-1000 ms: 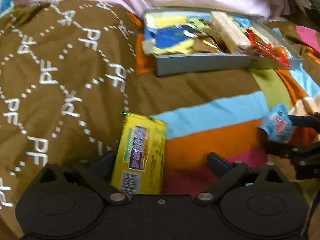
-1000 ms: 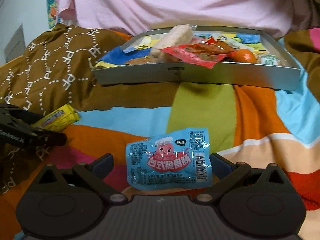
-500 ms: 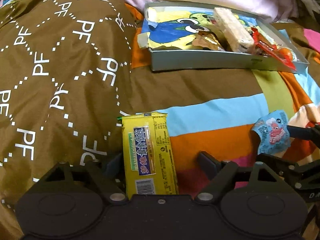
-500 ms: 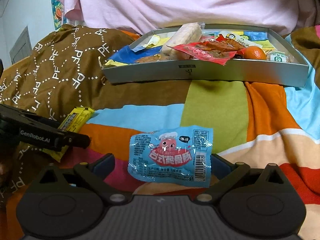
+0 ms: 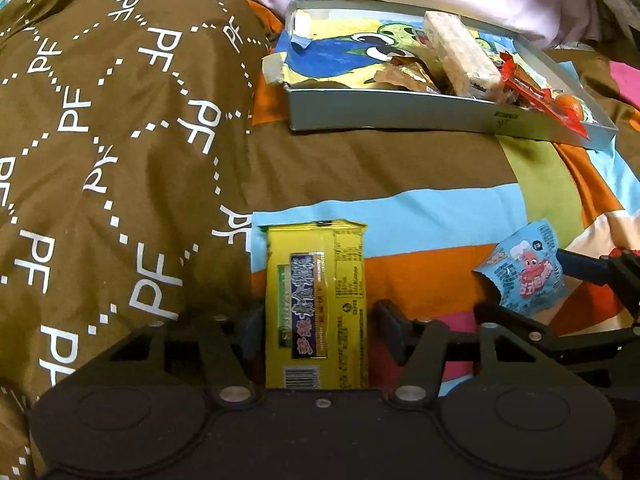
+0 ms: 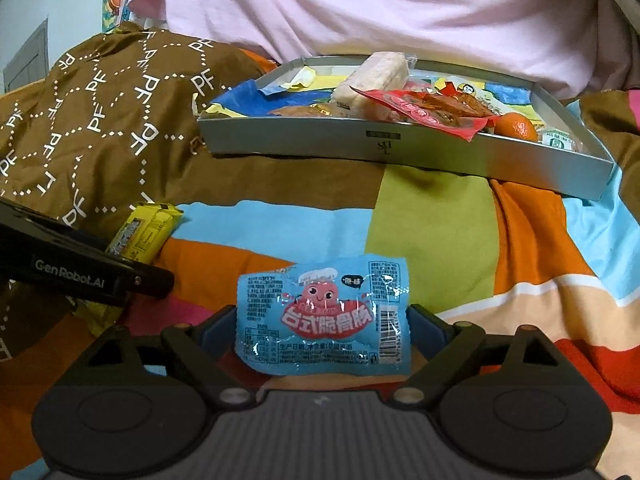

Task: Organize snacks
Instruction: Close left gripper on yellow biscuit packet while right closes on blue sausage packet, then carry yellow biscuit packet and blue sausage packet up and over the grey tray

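Yellow packet (image 5: 316, 308) between closing left claw (image 5: 316, 326) — blue packet (image 6: 324, 316) between right claw (image 6: 322, 330)

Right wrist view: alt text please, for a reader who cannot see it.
The right gripper is closing around a blue snack packet lying on a striped bedspread. Behind sits a grey tray of snacks; at left, the left gripper straddles a yellow packet.

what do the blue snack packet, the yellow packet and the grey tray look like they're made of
Blue snack packet: thin glossy plastic film, judging by its crinkles and white glare spots.
Yellow packet: plastic wrapper with a smoother sheen and a crimped, sealed top edge; possibly foil-lined, which cannot be told.
Grey tray: looks like matte cardboard, a box lid or base, with flat folded walls and a small printed label; thin metal is not ruled out.
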